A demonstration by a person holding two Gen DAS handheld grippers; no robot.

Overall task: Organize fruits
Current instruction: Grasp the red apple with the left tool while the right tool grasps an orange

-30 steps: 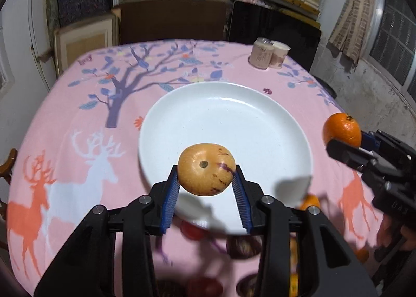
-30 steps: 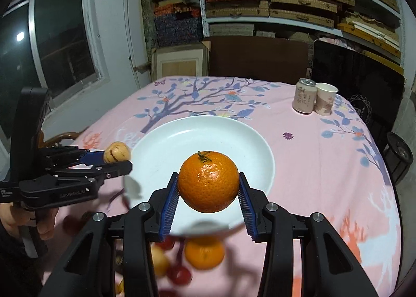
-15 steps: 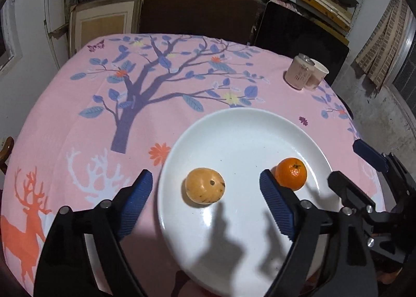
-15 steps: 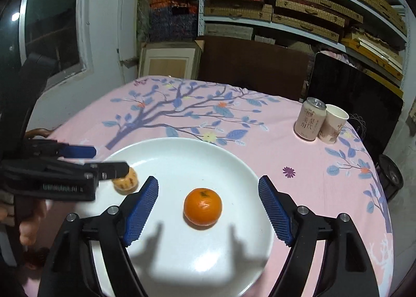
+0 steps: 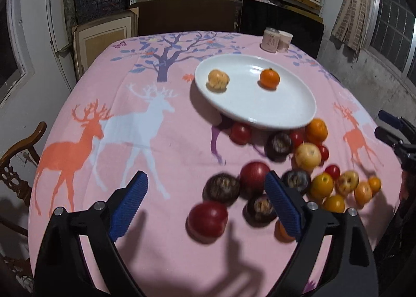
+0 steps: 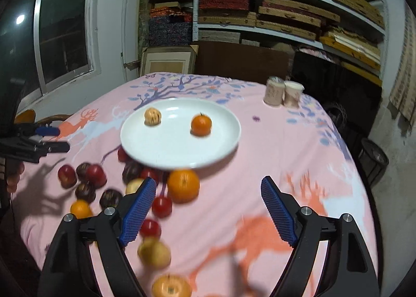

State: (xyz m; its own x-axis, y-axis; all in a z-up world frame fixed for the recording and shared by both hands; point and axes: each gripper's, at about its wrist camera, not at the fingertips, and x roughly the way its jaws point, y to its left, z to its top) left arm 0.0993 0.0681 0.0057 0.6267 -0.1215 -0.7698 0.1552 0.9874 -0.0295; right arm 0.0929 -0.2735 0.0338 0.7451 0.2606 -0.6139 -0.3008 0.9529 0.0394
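Behind plate point(image 5: 299, 115), can point(image 5: 270, 39), paper cup point(image 5: 284, 41), loose fruit point(image 5: 260, 180) in front

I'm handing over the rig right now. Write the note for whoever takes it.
Left tool: empty, jaws opening, above the fruit pile's left end.
Right tool: empty, jaws opening, over bare tablecloth right of the pile.
Done: the white plate holds two fruits, lying apart: a yellow purple-streaked fruit on its left and a small orange on its right.
Left: the pile on the cloth at the plate's near edge, with red apples, dark round fruits, oranges, more yellow fruits and small red ones. Some touch the plate's rim.
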